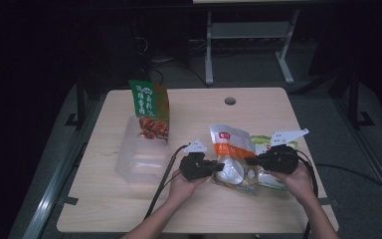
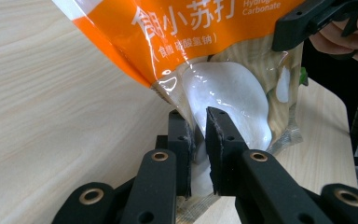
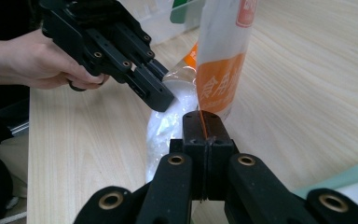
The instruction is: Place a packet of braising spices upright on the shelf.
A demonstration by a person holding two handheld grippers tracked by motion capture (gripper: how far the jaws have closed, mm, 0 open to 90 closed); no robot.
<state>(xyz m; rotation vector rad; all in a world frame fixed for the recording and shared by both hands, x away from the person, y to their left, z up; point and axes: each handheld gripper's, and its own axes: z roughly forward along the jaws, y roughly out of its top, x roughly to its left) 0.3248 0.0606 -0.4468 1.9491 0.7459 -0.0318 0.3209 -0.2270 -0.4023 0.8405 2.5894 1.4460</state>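
An orange and white bag of white powder (image 1: 231, 149) is held up off the table between both grippers. My left gripper (image 1: 214, 167) is shut on the bag's lower left edge; in the left gripper view its jaws (image 2: 199, 116) pinch the clear film beside the powder (image 2: 228, 88). My right gripper (image 1: 251, 160) is shut on the bag's right edge, and the right gripper view shows its jaws (image 3: 204, 119) closed flat on the orange seam (image 3: 219, 79). The left gripper (image 3: 161, 100) appears opposite it.
A clear plastic container (image 1: 139, 154) sits at the table's left with a green and orange snack bag (image 1: 151, 107) standing in it. A green packet (image 1: 266, 144) lies under the right hand. A round cable hole (image 1: 230, 101) is near the far edge.
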